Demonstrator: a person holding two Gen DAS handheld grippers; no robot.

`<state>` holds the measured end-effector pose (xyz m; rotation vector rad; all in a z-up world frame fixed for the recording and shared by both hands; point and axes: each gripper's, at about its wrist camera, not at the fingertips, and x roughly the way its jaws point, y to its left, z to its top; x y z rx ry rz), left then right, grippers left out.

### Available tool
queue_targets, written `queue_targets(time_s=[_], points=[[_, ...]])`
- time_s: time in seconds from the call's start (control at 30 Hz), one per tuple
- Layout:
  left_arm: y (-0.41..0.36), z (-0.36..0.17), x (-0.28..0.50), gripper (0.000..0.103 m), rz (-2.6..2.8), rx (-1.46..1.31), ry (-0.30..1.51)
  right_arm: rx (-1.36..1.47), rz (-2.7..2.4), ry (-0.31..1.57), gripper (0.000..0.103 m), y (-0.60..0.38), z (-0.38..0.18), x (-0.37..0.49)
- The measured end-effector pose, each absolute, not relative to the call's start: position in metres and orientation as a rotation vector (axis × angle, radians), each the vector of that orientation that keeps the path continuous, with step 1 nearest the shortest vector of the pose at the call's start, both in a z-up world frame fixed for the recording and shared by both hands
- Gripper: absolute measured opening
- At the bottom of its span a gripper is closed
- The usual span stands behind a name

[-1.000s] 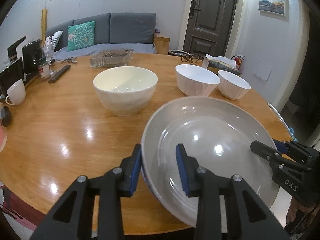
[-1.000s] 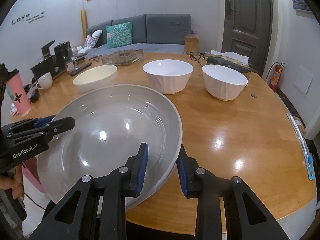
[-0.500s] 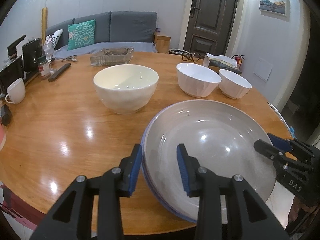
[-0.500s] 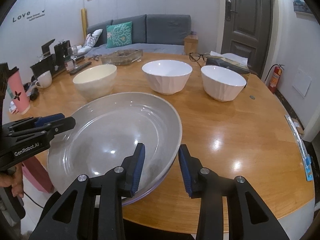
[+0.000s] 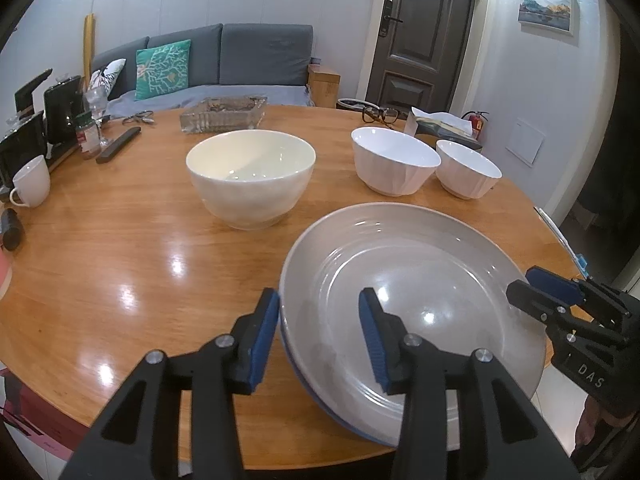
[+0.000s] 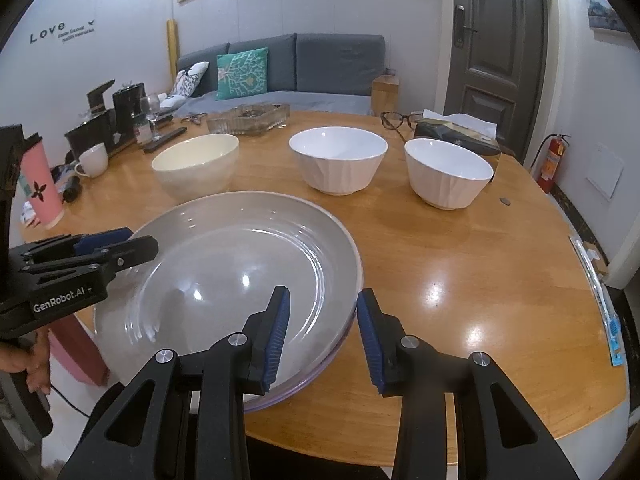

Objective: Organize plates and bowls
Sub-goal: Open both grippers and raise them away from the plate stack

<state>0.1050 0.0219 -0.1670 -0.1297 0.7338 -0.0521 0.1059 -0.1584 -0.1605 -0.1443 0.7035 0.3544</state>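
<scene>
Grippers part around a grey plate (image 5: 420, 280) stacked on a purple one at the table (image 5: 120, 260) edge; left gripper (image 5: 318, 340), just opening, and right gripper (image 6: 322, 338) straddle its rim unclamped, so a careless pull-back could drag the overhanging stack off.

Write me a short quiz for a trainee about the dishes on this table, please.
1. How many bowls stand on the wooden table?
2. True or false: the grey plate lies on top of another plate.
3. What lies beside the tissue box? A eyeglasses, B a fork, C a spoon.
Key: 1 three; 2 true, a purple rim shows beneath; 3 A.
</scene>
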Motion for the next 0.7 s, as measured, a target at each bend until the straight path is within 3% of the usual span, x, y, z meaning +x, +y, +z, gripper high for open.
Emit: queue_targets(time_s=[0.5, 0.67, 0.7], points=[[0.029, -0.161, 0.104, 0.039, -0.058, -0.136, 0.725, -0.138, 0.366, 0.698, 0.032, -0.162, -0.159, 0.107], [0.041, -0.132, 0.101, 0.049, -0.086, -0.105, 0.672, -0.129, 0.396, 0.655, 0.051, -0.172, -0.145, 0.104], [0.044, -0.125, 0.104, 0.056, -0.112, -0.097, 0.670, -0.133, 0.400, 0.644, 0.055, -0.174, -0.142, 0.104]])
